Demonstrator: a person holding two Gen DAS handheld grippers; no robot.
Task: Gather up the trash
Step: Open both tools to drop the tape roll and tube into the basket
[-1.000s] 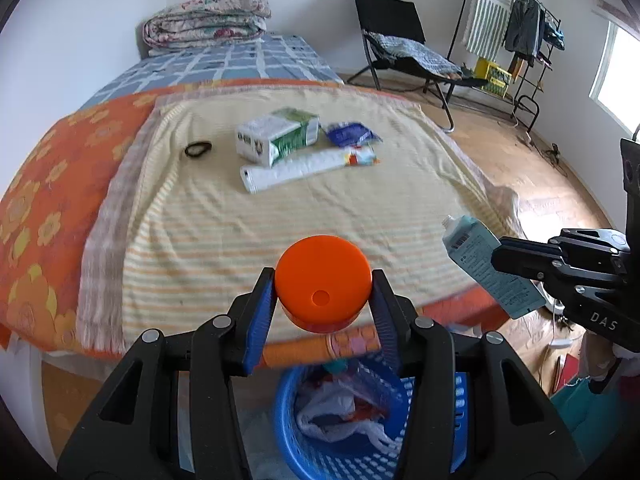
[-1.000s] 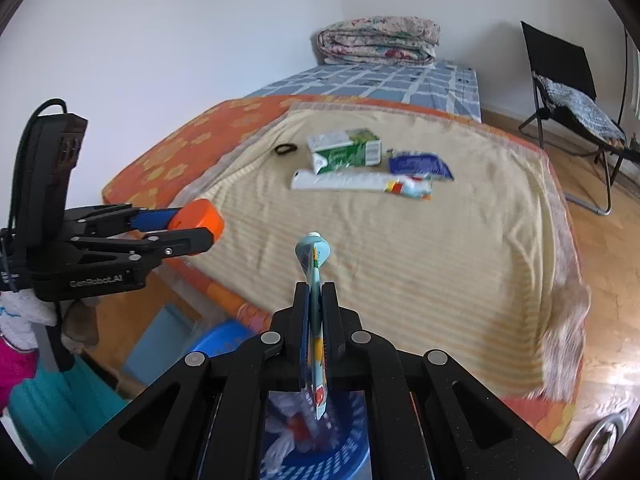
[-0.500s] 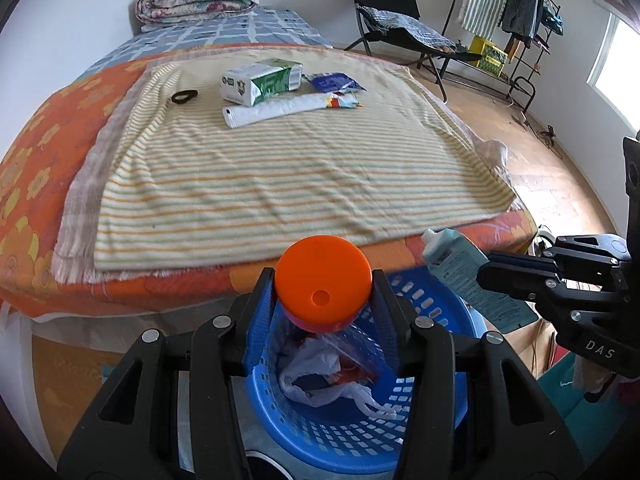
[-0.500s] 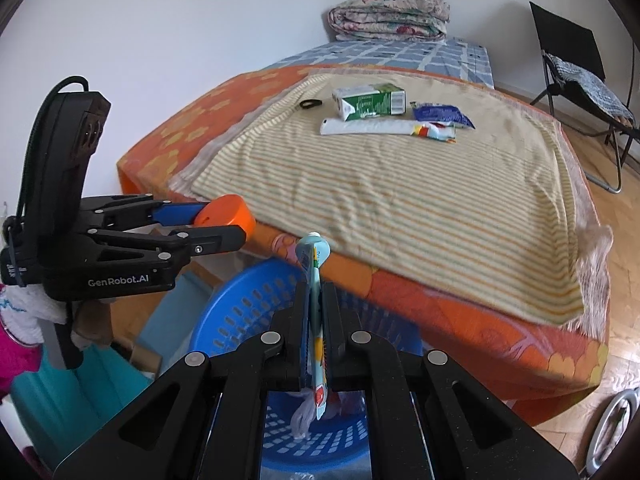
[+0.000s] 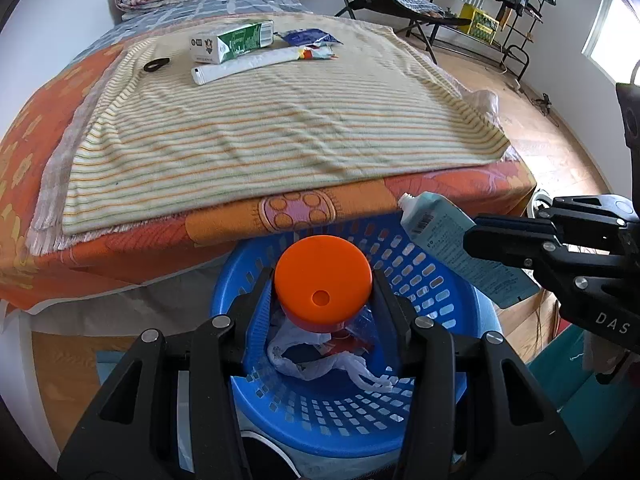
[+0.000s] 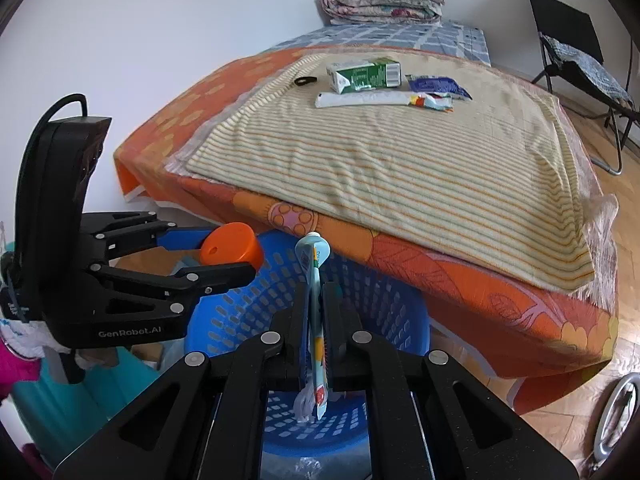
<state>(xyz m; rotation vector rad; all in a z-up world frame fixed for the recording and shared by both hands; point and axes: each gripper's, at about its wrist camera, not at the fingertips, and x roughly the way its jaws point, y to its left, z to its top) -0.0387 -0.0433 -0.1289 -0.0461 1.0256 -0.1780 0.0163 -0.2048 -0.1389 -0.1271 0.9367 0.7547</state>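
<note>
- Two black hand-held grippers: left hand-held gripper point(image 5: 323, 300), right hand-held gripper point(image 6: 316, 312)
- One round blue plastic basket point(image 5: 448, 364)
- One orange-lidded clear cup point(image 5: 323, 282)
- One flattened teal tube point(image 5: 448, 248)
- One green-and-white carton point(image 5: 232, 41)
- One long white tube point(image 5: 244, 66)
- One blue foil wrapper point(image 5: 306, 36)
- One black hair loop point(image 5: 157, 65)
- One black folding chair point(image 6: 576, 52)

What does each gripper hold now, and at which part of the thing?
The left gripper clamps an orange-capped bottle by the sides of its cap. The right gripper pinches a flat blue tube across its body, nozzle pointing forward.

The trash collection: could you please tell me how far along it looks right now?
Done: the basket already holds crumpled white bags. In hand: the left gripper grips an orange-capped bottle over the basket, and the right gripper pinches a flattened tube above it; neither is dropped yet. Left on the bed: a carton, a white tube, a blue wrapper and a black ring.
</note>
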